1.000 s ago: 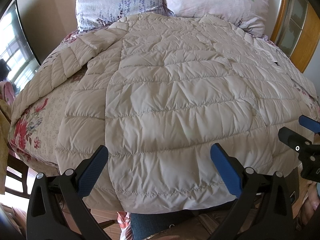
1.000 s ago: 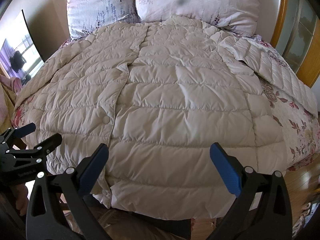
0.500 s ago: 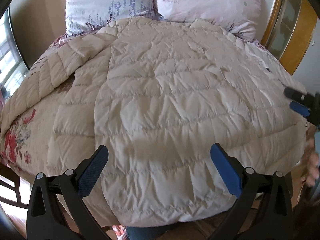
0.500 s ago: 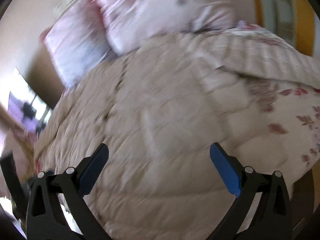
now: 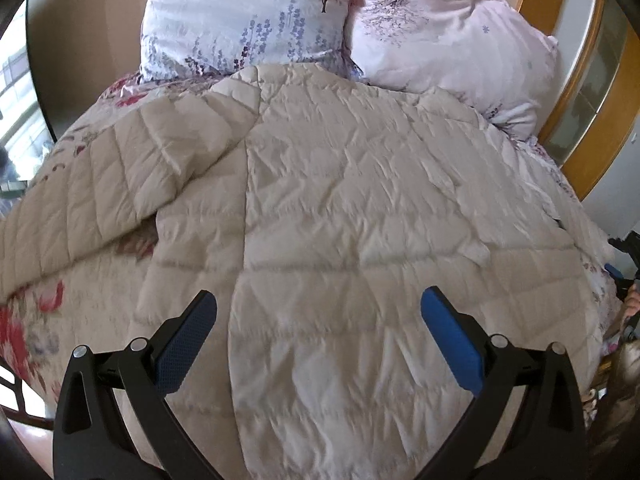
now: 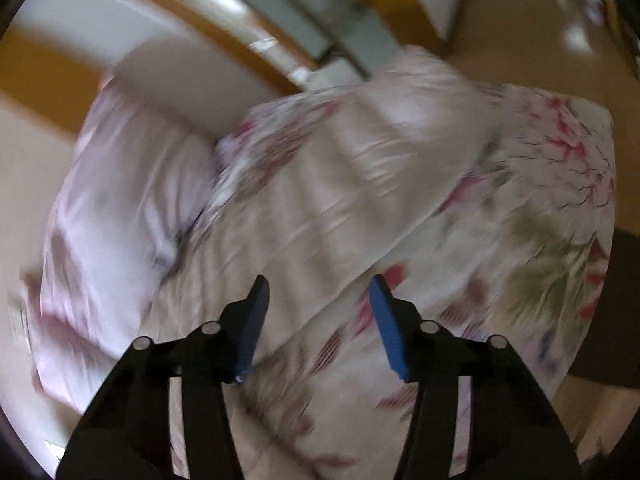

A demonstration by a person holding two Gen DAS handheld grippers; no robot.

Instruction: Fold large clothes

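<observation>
A large cream quilted down jacket lies spread flat on the bed, collar toward the pillows, its left sleeve stretched out to the left. My left gripper is open and empty, just above the jacket's lower body. My right gripper is partly open and empty, over the jacket's right sleeve on the floral sheet; that view is blurred. The right gripper also shows at the right edge of the left wrist view.
Two floral pillows lean against the wooden headboard. The floral bedsheet shows at the left, and at the bed's right edge in the right wrist view. A window is far left.
My left gripper moved forward over the jacket. My right gripper swung fast to the right toward the right sleeve and its jaws narrowed.
</observation>
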